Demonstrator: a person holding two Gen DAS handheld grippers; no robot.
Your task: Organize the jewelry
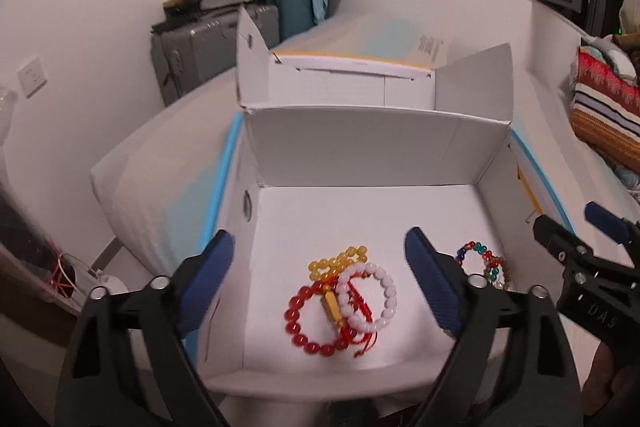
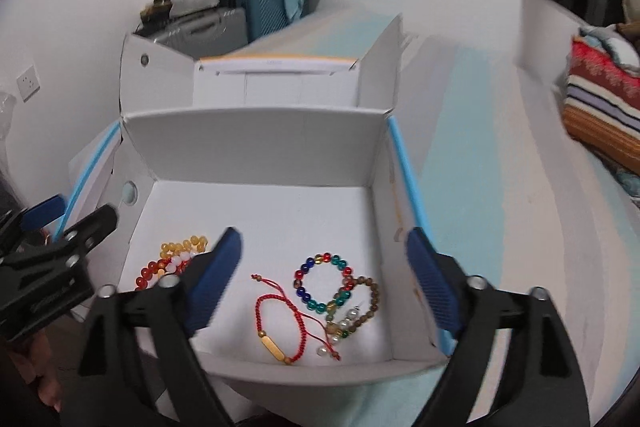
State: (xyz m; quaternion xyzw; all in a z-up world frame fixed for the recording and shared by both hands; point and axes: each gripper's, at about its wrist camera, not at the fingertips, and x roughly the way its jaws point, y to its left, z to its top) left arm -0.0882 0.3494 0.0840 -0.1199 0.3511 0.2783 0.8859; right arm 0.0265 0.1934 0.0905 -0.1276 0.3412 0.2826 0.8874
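- Inside the white cardboard box (image 1: 360,155), two clusters of bracelets lie on the floor: a red bead bracelet (image 1: 310,327), white bead bracelet (image 1: 372,297) and yellow bead bracelet (image 1: 338,261) overlap on one side.
- Opposite, a multicoloured glass bracelet (image 2: 322,281), brown bead bracelet (image 2: 370,301) and red cord bracelet (image 2: 282,323) touch or tangle near the front wall.
- Both tools hover above, empty: the left gripper (image 1: 320,281) stands wide apart over the red-white pile, the right gripper (image 2: 326,281) equally spread over the other.
- Likely snag: closing on overlapped strands would lift several pieces together, since cords and beads interlock.
- Suitcases (image 1: 224,39) line the far wall.
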